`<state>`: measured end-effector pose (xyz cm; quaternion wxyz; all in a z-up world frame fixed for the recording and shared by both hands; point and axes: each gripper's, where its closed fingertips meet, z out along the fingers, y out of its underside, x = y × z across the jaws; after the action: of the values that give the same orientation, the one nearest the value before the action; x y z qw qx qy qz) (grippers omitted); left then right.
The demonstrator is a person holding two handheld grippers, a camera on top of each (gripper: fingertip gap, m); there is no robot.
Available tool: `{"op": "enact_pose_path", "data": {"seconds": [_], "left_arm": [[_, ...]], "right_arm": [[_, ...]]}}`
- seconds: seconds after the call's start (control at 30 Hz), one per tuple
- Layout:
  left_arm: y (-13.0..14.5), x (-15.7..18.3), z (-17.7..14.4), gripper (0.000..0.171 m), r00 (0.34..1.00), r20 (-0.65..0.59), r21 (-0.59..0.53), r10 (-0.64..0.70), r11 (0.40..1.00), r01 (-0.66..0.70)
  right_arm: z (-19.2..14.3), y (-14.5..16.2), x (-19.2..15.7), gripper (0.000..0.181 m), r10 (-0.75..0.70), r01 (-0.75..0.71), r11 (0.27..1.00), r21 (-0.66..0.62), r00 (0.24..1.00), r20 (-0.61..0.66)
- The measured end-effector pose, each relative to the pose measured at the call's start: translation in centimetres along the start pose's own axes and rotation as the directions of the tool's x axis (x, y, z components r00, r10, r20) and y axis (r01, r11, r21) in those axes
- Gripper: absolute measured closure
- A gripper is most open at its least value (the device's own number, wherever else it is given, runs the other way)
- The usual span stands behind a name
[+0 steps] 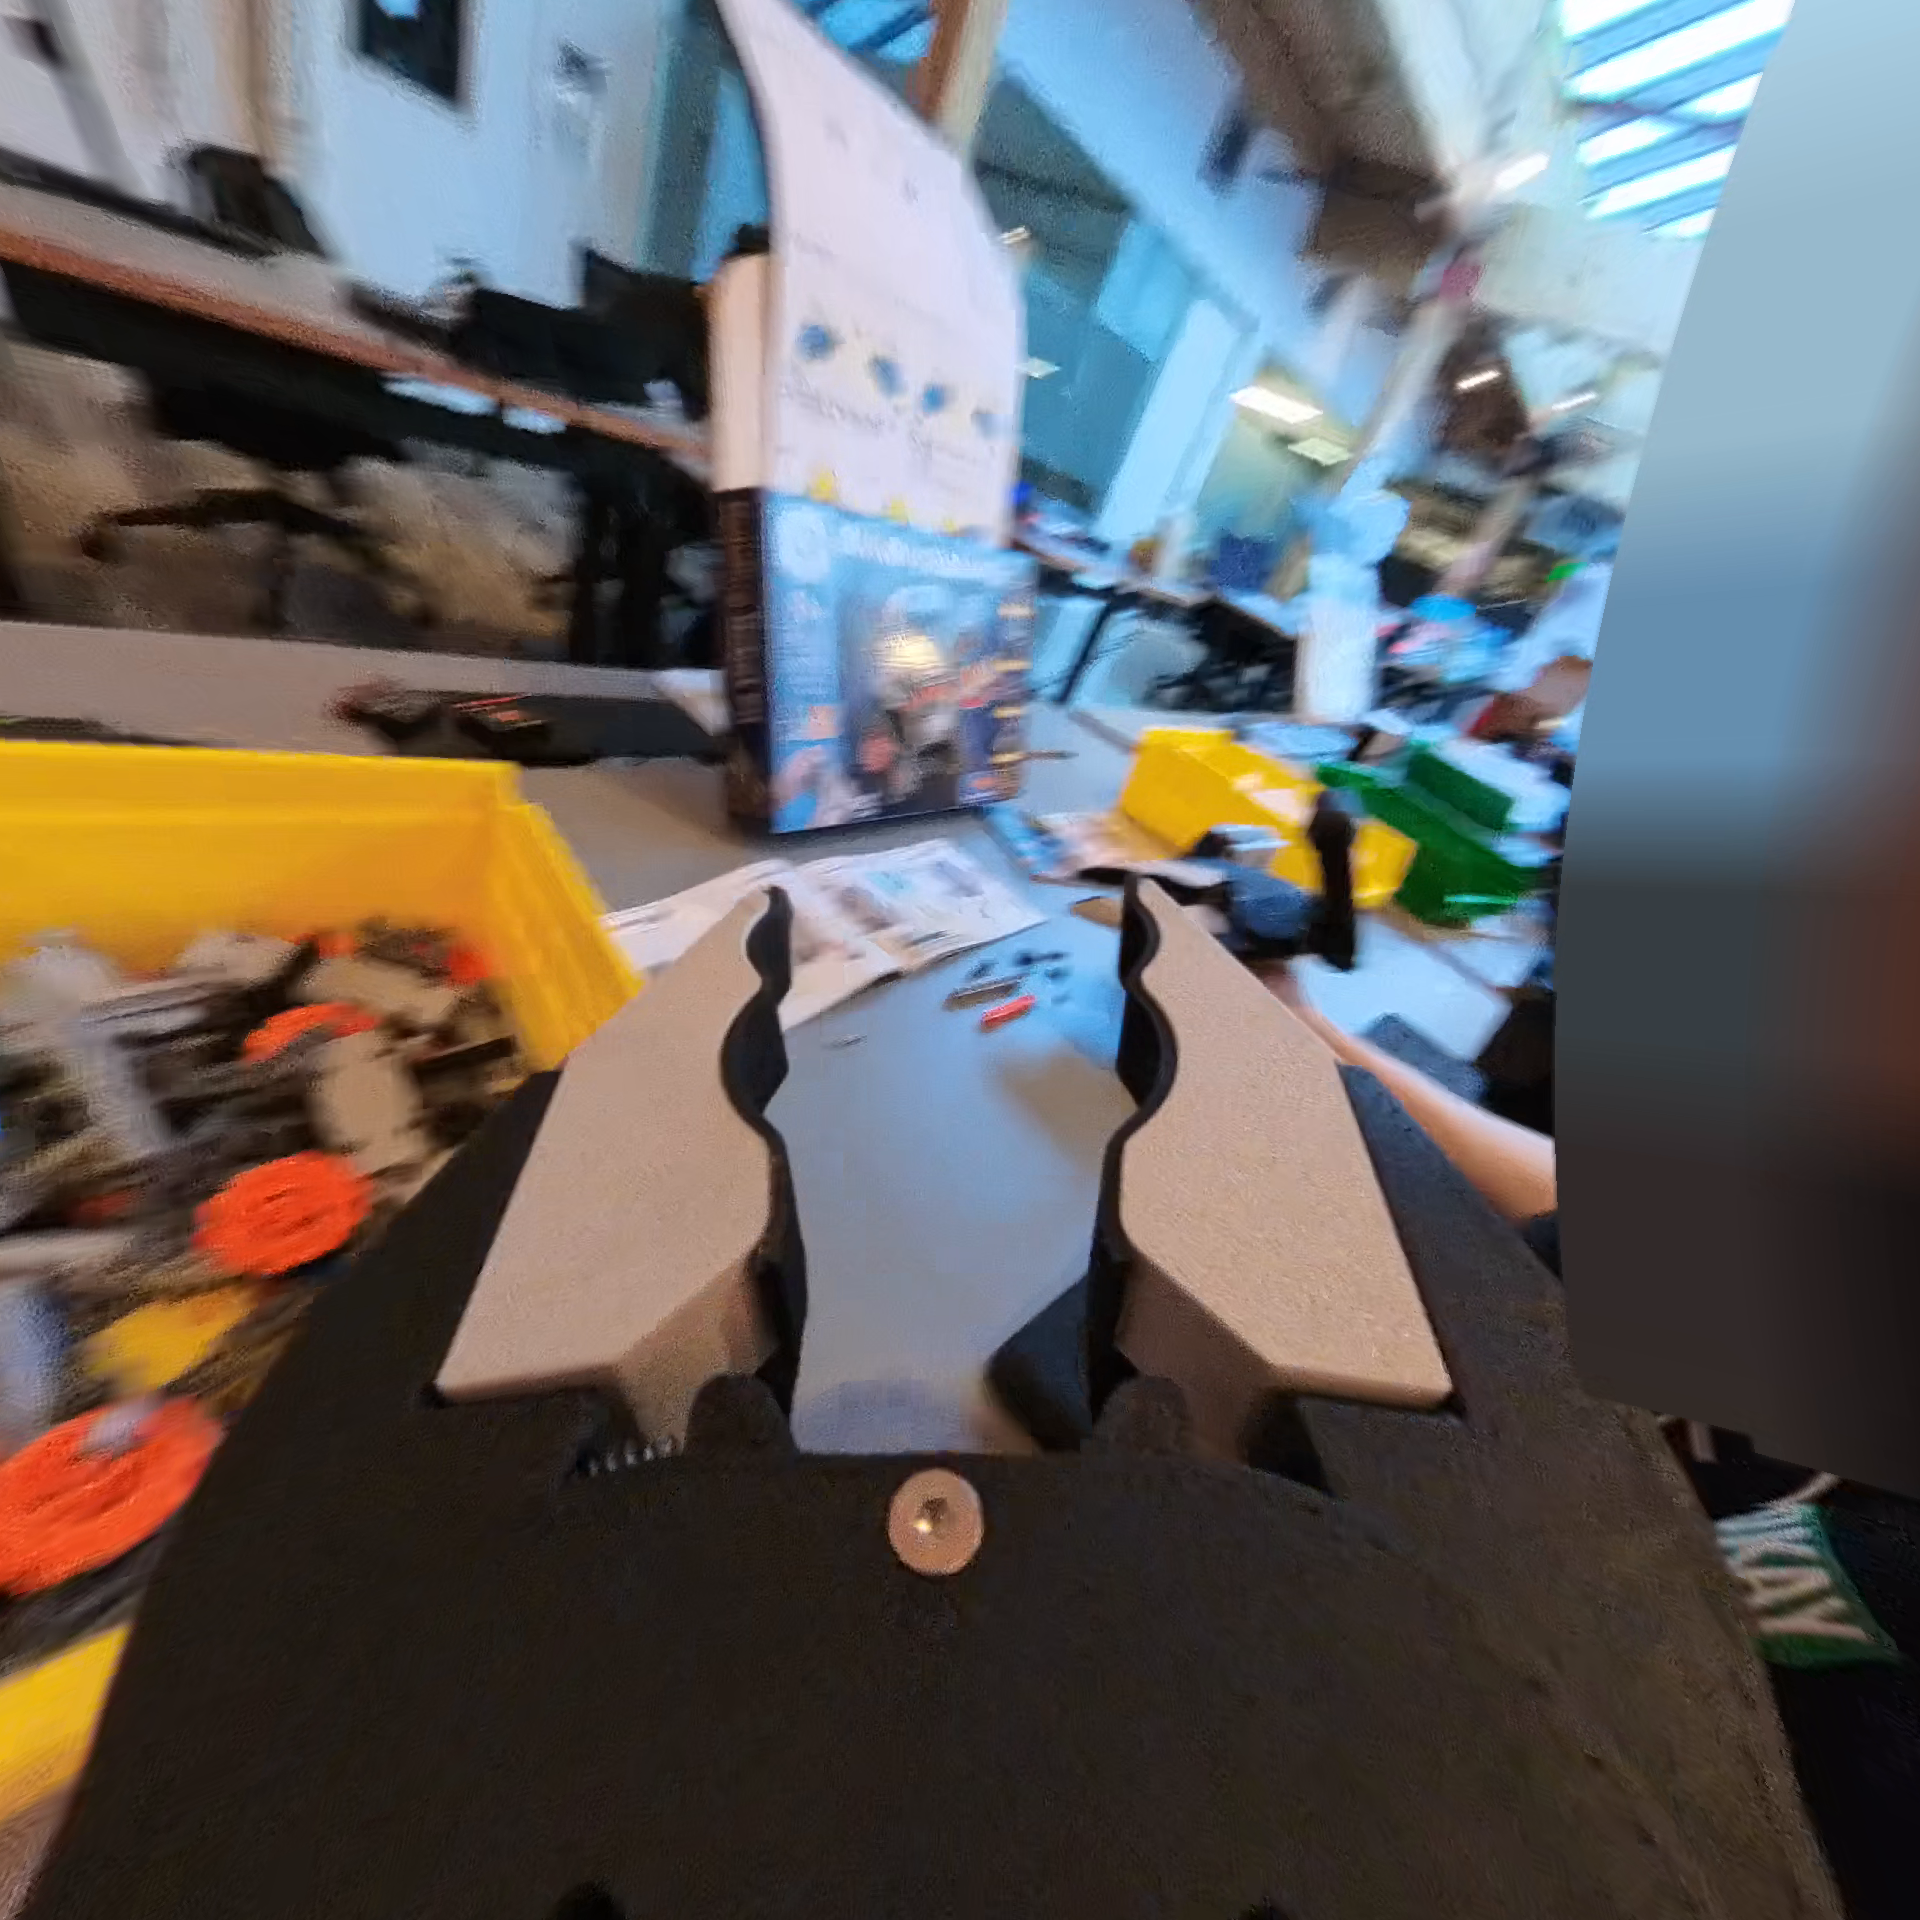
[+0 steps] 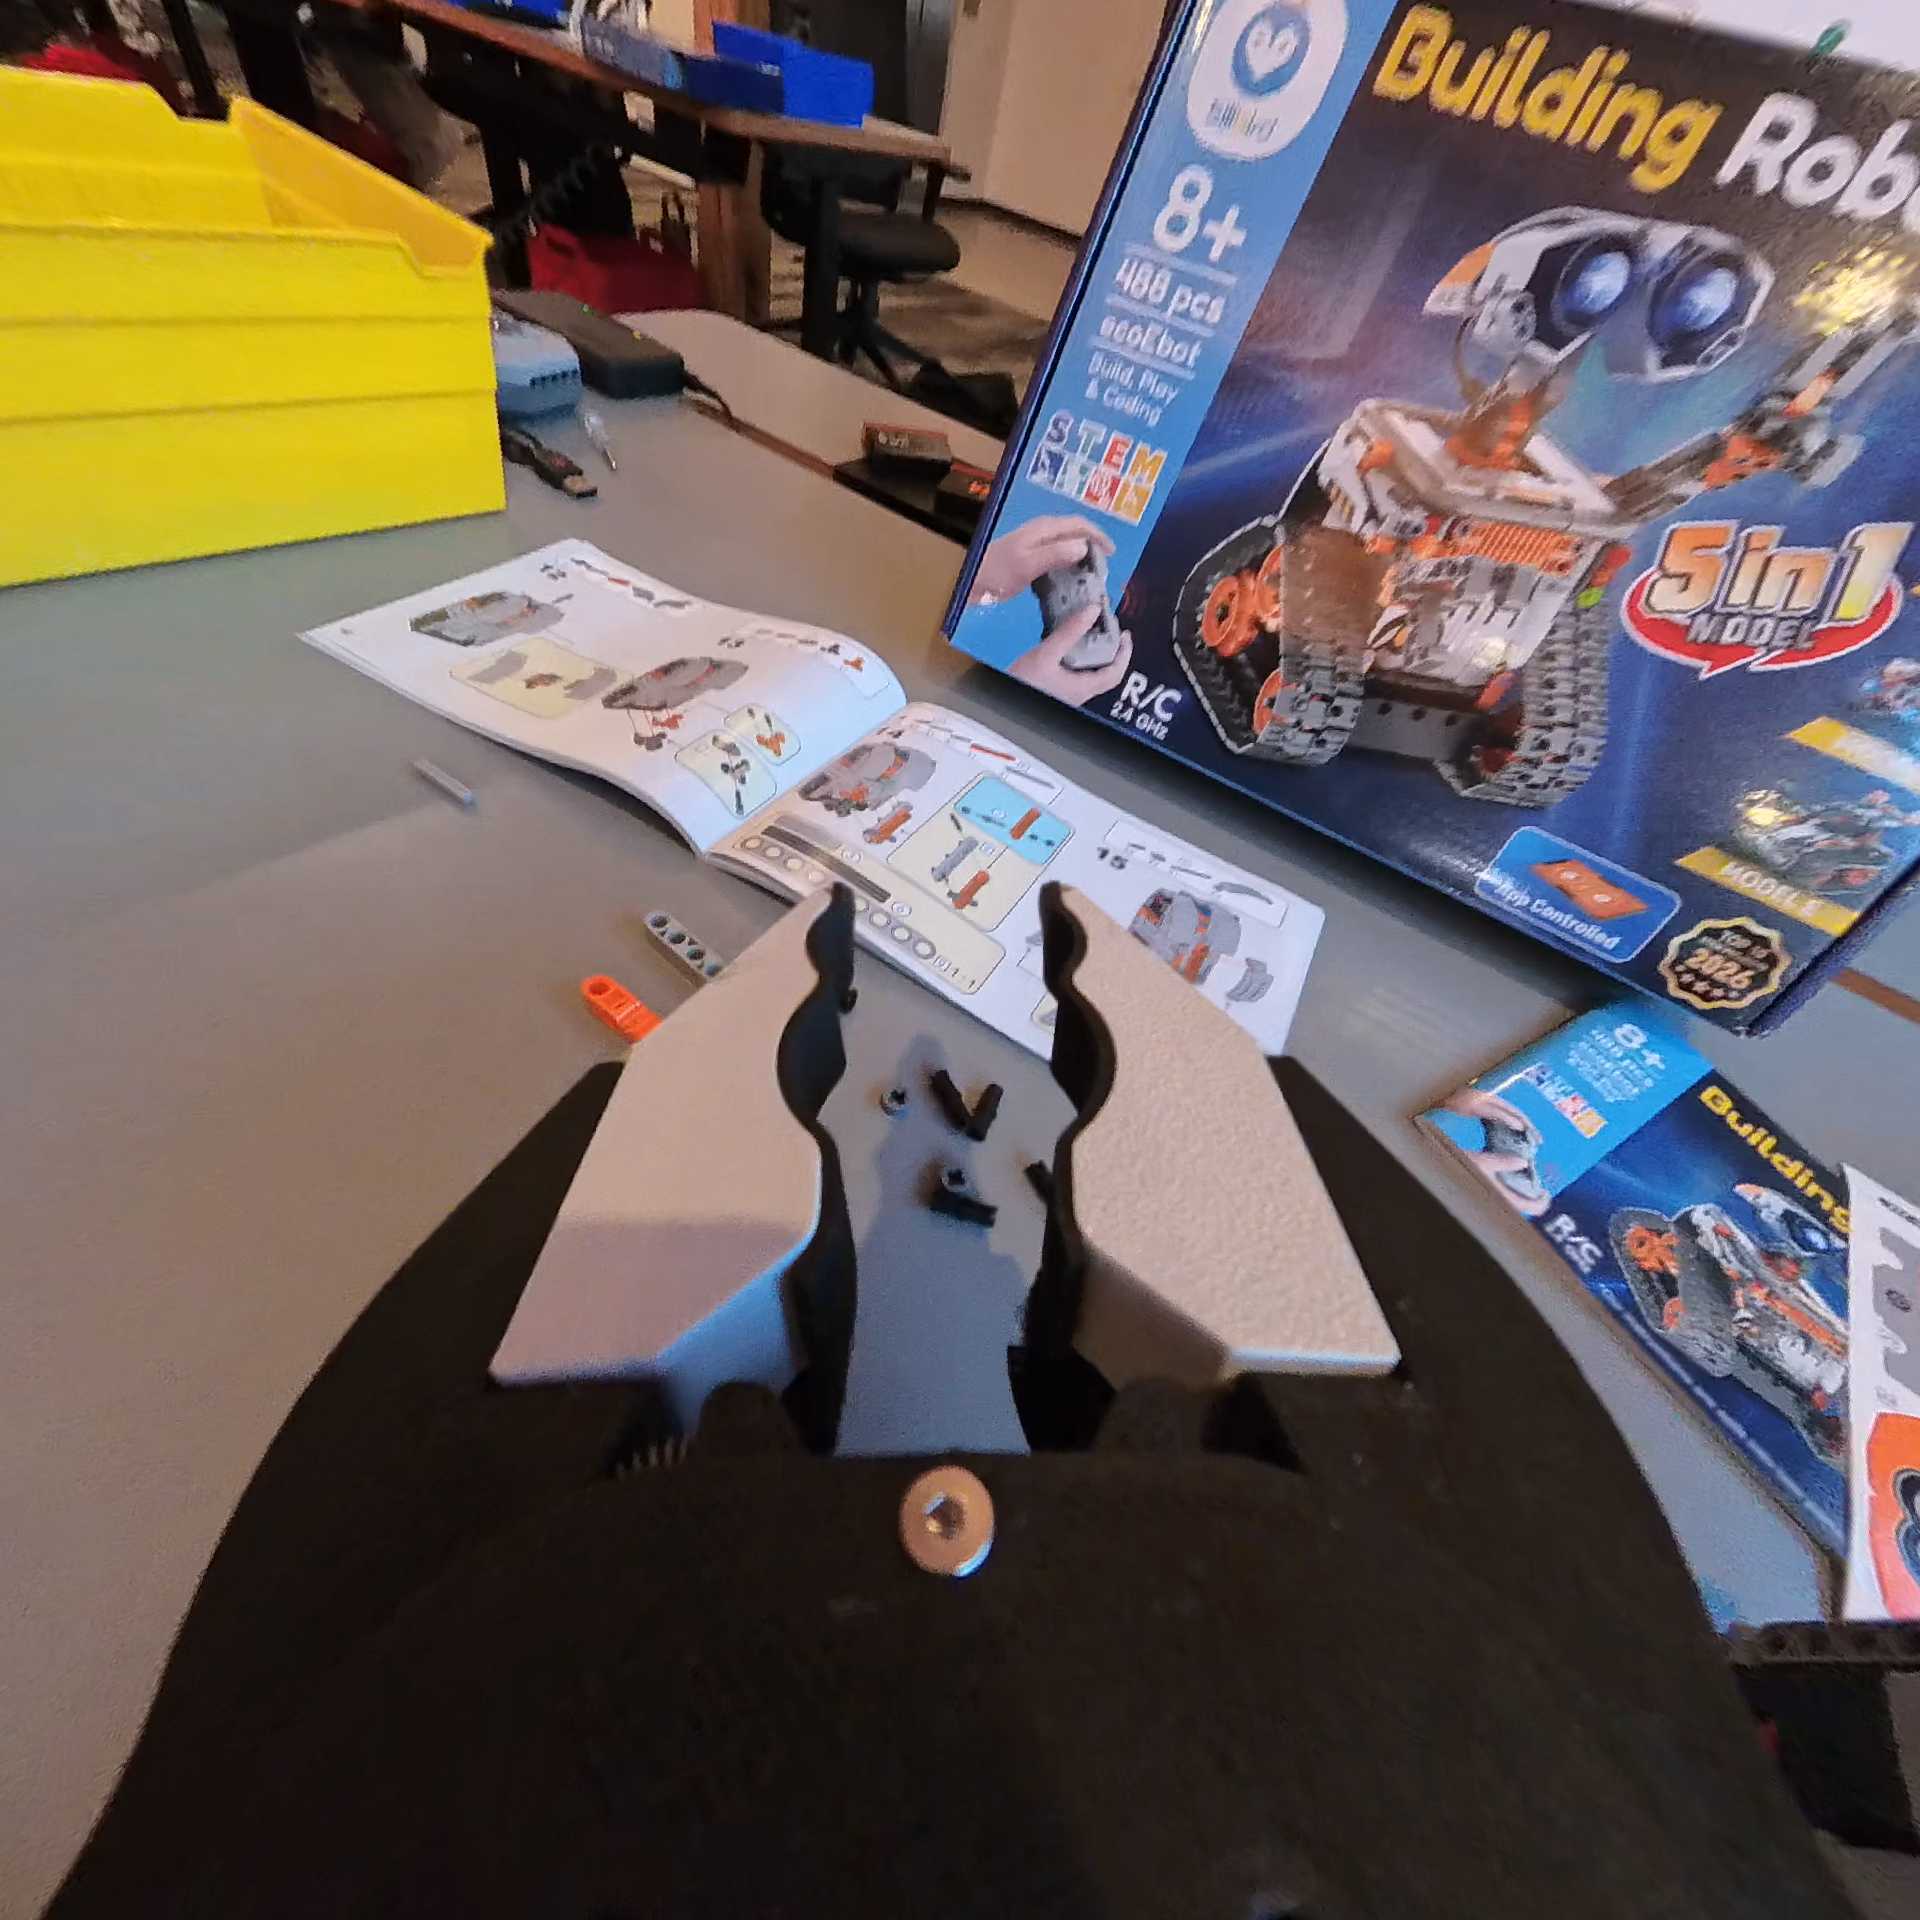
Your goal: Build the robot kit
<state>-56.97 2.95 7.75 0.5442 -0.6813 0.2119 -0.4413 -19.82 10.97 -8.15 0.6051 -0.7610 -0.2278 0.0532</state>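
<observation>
While hanging over the grey table (image 2: 208, 935), right gripper (image 2: 945, 914) sat spread and empty, small black pins (image 2: 961, 1107) lying loose between its fingers. Orange connector (image 2: 613, 1003) just off its left finger, open instruction booklet (image 2: 665, 717) right ahead, robot kit box (image 2: 1507, 468) upright beyond. Left gripper (image 1: 951, 904) also spread wide, gripping nothing, yellow parts bin (image 1: 312, 831) close on its left.

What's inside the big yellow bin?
The yellow bin holds a blurry heap of building pieces: orange wheels, plus grey, white and black parts. Whatever lies deeper is covered by the heap.
</observation>
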Motion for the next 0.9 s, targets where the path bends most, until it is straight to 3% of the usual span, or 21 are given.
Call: {"op": "enact_pose_path", "data": {"seconds": [0.07,0.17,0.27,0.37,0.47,0.53,0.57,0.73,0.77,0.83,0.87,0.9], "left_arm": [[0.1,-4.0,-1.8,0.102,0.974,0.217,-0.083,0.071,0.995,-0.054],[0.7,-11.3,-4.8,0.108,0.844,0.502,-0.197,0.189,0.975,-0.101],[2.3,-17.4,-7.4,0.104,0.775,0.601,-0.241,0.193,0.969,-0.055],[5.8,-21.0,-7.8,0.112,0.783,0.610,-0.289,0.123,0.955,0.075],[8.3,-22.2,-7.2,0.129,0.791,0.603,-0.324,0.098,0.937,0.131],[9.4,-23.2,-7.6,0.162,0.765,0.633,-0.358,0.116,0.920,0.157],[9.5,-23.5,-7.9,0.171,0.750,0.649,-0.355,0.128,0.923,0.150],[10.0,-22.2,-7.9,0.170,0.744,0.655,-0.365,0.130,0.917,0.162],[9.9,-22.0,-8.0,0.166,0.745,0.649,-0.384,0.157,0.912,0.142],[8.1,-21.6,-8.6,0.124,0.716,0.670,-0.383,0.196,0.918,0.107],[6.2,-20.7,-8.4,0.121,0.720,0.660,-0.372,0.216,0.926,0.063],[4.2,-18.8,-7.3,0.124,0.763,0.600,-0.366,0.239,0.930,-0.003]], "right_arm": [[0.2,0.3,-0.5,0.147,0.005,-0.004,1.000,-0.012,1.000,0.024],[0.4,0.6,-1.2,0.147,0.002,0.000,1.000,-0.029,0.998,0.062],[0.4,0.3,-1.4,0.147,-0.035,0.036,0.999,-0.026,0.998,0.056],[0.5,-0.1,-1.7,0.147,-0.057,0.058,0.998,-0.017,0.996,0.062],[0.7,0.1,-1.7,0.147,-0.076,0.078,0.996,-0.033,0.995,0.059],[0.9,0.3,-1.8,0.147,-0.081,0.084,0.996,-0.040,0.995,0.060],[0.9,0.3,-1.8,0.147,-0.083,0.085,0.995,-0.042,0.995,0.061],[1.3,0.6,-2.0,0.148,-0.102,0.106,0.992,-0.063,0.993,0.063],[1.4,0.8,-2.0,0.148,-0.110,0.114,0.991,-0.069,0.992,0.065],[1.6,0.9,-2.2,0.148,-0.127,0.132,0.988,-0.078,0.990,0.067],[1.7,1.0,-2.3,0.148,-0.134,0.139,0.987,-0.080,0.989,0.067],[1.8,1.0,-2.4,0.148,-0.138,0.144,0.986,-0.081,0.988,0.069]]}}
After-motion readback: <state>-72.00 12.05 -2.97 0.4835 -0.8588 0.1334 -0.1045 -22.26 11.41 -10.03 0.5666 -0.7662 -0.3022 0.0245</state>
